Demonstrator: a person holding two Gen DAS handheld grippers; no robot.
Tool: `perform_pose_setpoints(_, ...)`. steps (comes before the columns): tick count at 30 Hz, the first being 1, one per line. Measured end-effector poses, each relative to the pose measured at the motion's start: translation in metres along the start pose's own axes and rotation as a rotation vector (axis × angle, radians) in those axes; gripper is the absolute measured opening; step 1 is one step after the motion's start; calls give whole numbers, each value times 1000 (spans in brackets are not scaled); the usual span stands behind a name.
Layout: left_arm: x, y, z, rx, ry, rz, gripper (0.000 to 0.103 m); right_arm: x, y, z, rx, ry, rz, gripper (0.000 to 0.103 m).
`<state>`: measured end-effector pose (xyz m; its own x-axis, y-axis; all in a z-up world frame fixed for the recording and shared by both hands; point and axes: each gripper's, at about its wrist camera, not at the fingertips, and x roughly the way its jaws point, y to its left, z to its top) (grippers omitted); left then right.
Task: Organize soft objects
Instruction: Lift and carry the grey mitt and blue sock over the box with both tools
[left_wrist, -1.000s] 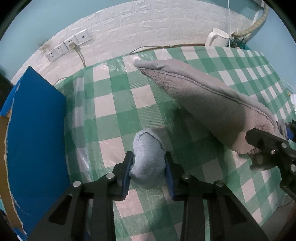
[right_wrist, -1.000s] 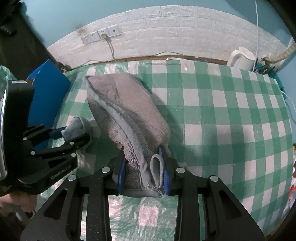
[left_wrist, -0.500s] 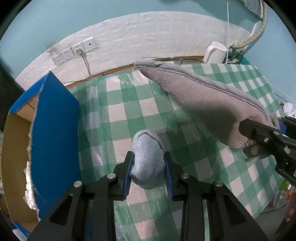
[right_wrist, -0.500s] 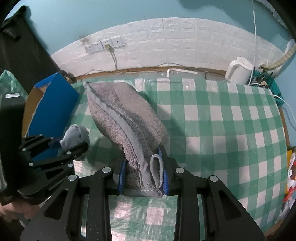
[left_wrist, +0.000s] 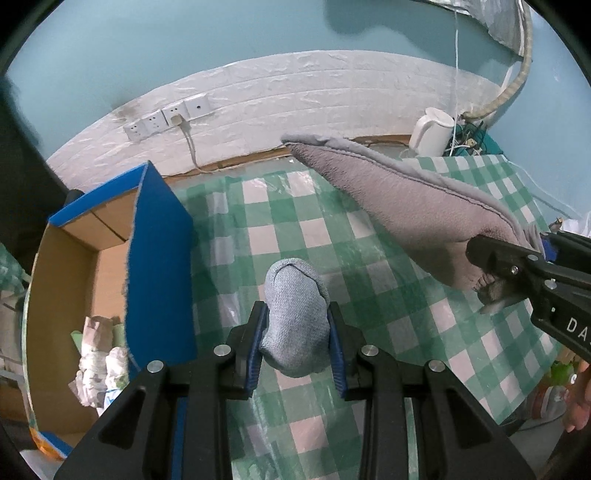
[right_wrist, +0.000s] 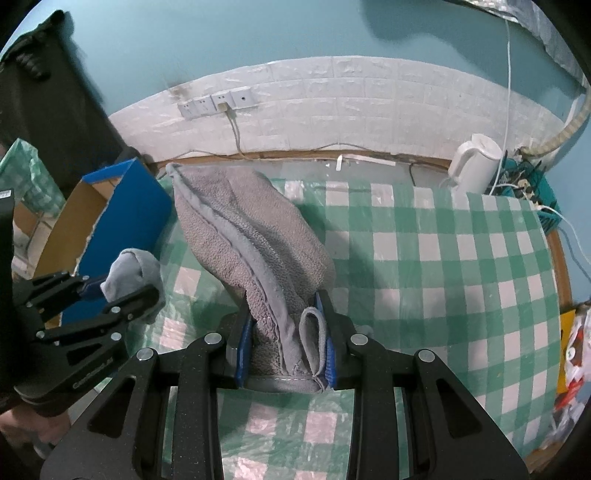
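Both grippers have risen since the earlier frame, so more of the open cardboard box (left_wrist: 92, 280) now shows to the left gripper's left. Left gripper (left_wrist: 297, 339) is narrowly closed on a blue-grey sock (left_wrist: 295, 317), clamped between its blue pads above the checked surface (left_wrist: 388, 332). Right gripper (right_wrist: 284, 350), to the left one's right, squeezes the bunched end of a grey towel (right_wrist: 243, 229) (its free end droops ahead, off the cloth). A white kettle (right_wrist: 474, 162) stands far ahead by the wall.

A table (right_wrist: 424, 258) under green-checked cloth bears a white kettle (right_wrist: 474, 162) at its far edge.
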<state>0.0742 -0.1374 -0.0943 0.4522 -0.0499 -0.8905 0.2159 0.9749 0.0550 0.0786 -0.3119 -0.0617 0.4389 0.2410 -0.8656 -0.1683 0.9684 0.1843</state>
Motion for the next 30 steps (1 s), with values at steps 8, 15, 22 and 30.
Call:
perform_pose_setpoints(8, -22, 12, -1, -8, -39, 25, 31, -12, 15, 7, -19, -23, 1, 29)
perform_pose_setpoints(15, -38, 29, -7, -30, -51, 45, 31, -19, 35, 14, -49, -41, 16, 29)
perform_pose_setpoints(22, -51, 55, -14, -73, -66, 62, 31, -26, 57, 23, -86, -60, 37, 29)
perform_pose_setpoints(30, -66, 85, -20, -121, -85, 75, 31, -31, 92, 31, -139, -72, 57, 29)
